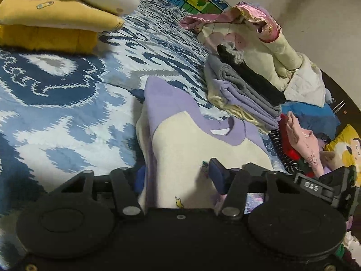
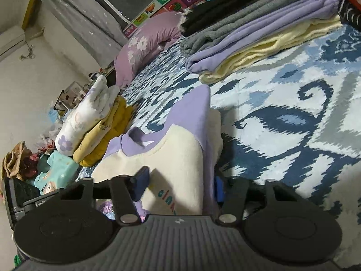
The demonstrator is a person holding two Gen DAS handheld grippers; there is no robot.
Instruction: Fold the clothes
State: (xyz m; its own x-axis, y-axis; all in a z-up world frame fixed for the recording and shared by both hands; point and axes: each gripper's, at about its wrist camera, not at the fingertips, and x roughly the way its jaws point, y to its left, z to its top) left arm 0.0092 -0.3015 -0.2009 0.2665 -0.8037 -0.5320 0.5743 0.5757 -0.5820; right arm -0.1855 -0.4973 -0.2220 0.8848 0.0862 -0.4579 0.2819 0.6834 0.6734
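A folded cream and lilac sweatshirt (image 1: 180,135) lies on the blue and white patterned bedspread (image 1: 67,113). Its near end fills the gap between the fingers of my left gripper (image 1: 178,178), and the blue pads press on it from both sides. In the right wrist view the same sweatshirt (image 2: 176,153) stands bunched between the pads of my right gripper (image 2: 179,188), which is shut on its other side. Each view shows part of the other gripper's black body at its edge.
A stack of folded grey, lilac, cream and black clothes (image 1: 248,94) sits just right of the sweatshirt. A floral and yellow folded pile (image 1: 56,15) lies at the far left. Loose clothes (image 1: 304,146) are heaped at the right edge. A lilac pillow (image 2: 149,45) lies by the wall.
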